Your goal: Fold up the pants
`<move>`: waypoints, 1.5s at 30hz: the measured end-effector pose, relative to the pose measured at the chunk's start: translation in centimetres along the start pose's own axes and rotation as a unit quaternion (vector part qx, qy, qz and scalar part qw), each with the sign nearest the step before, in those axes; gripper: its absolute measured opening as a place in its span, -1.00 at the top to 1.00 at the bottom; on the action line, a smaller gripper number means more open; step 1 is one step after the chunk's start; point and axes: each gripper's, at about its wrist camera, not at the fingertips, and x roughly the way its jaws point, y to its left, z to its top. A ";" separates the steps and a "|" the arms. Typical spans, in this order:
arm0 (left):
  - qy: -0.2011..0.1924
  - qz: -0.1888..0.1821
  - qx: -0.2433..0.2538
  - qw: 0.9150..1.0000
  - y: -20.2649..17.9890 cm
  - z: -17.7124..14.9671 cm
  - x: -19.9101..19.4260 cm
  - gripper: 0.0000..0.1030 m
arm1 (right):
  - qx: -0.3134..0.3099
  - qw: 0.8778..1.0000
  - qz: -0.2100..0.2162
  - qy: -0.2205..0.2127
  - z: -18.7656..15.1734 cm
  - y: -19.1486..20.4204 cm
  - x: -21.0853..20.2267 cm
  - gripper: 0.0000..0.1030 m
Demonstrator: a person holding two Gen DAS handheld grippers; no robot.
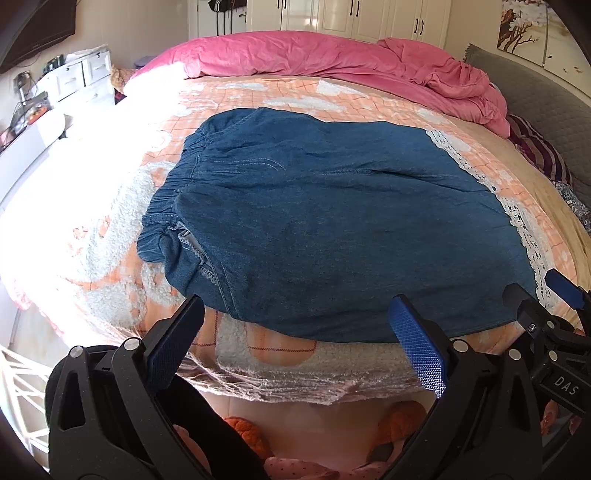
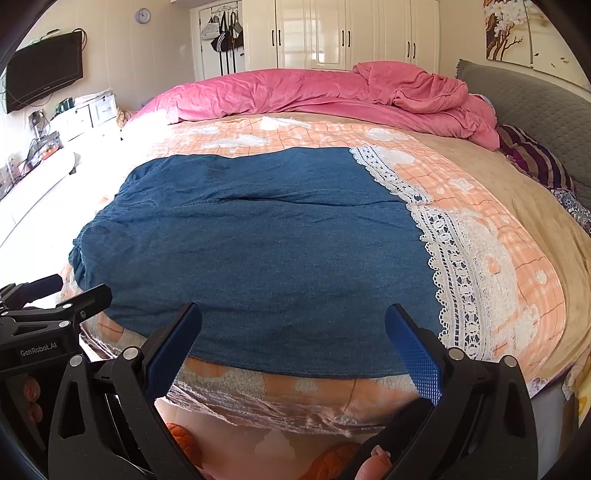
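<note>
White wardrobe, wall-mounted TV, pink duvet, sunlit bed

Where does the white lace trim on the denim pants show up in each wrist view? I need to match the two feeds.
Left wrist: lace trim runs down the right edge of the pants, far right of the picture.
Right wrist: lace trim runs right of centre, from upper middle to lower right.
Shared landmark: pink duvet across the bed's far side.

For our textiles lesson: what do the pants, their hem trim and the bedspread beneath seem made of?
Pants: likely soft blue denim, matte, with visible topstitching. Hem trim: white openwork lace, probably cotton; holes show through. Bedspread: peach checked fabric with fuzzy white patches, perhaps fleece.
</note>
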 end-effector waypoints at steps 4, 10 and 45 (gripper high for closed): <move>-0.002 0.002 0.001 1.000 0.0 0.1 -0.1 -0.82 | 0.000 1.000 0.000 -0.002 0.0 0.0 0.0 -0.92; -0.004 0.004 0.001 1.000 0.1 0.1 -0.3 -0.82 | 0.002 1.000 -0.001 -0.002 0.0 -0.1 -0.1 -0.92; -0.003 0.005 -0.005 1.000 0.8 0.1 0.0 -0.82 | 0.001 1.000 -0.005 -0.002 0.2 0.1 0.3 -0.92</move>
